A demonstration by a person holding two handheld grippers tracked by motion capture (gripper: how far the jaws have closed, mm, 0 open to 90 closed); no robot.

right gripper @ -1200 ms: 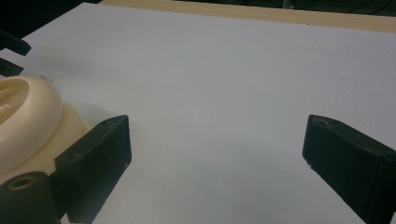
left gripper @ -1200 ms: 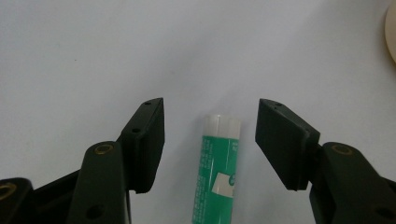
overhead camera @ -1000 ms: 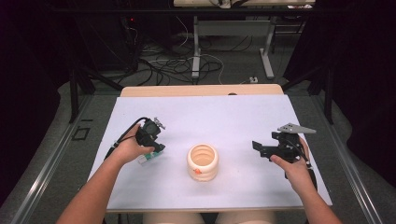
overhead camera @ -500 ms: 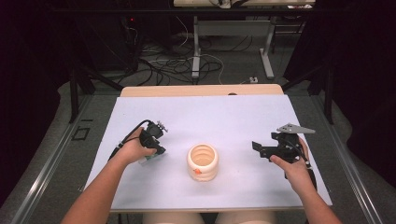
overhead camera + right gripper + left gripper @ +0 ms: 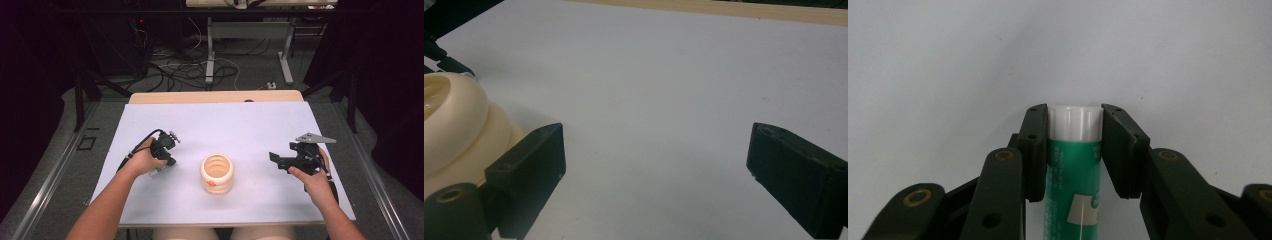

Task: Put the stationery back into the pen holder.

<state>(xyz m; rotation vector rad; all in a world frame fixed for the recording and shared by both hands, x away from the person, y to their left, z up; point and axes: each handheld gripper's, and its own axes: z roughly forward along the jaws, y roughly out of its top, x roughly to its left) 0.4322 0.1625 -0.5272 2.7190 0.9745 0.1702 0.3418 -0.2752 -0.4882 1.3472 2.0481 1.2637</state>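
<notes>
Light: bright and even on the white tabletop point(image 5: 220, 125), dark room beyond its far edge.
Shadows: soft, faint beside the cream holder point(image 5: 217, 173).
Focus: high view slightly soft; nearest black parts blurred in both close views.
Glare: none.

The left gripper point(image 5: 1074, 150) has just been closing its jaws, and both pads now press the sides of a green tube point(image 5: 1073, 175) with a white cap point(image 5: 1074, 122). The cap reaches just beyond the pads. The tube appears to lie on the white table point(image 5: 948, 60).
</notes>
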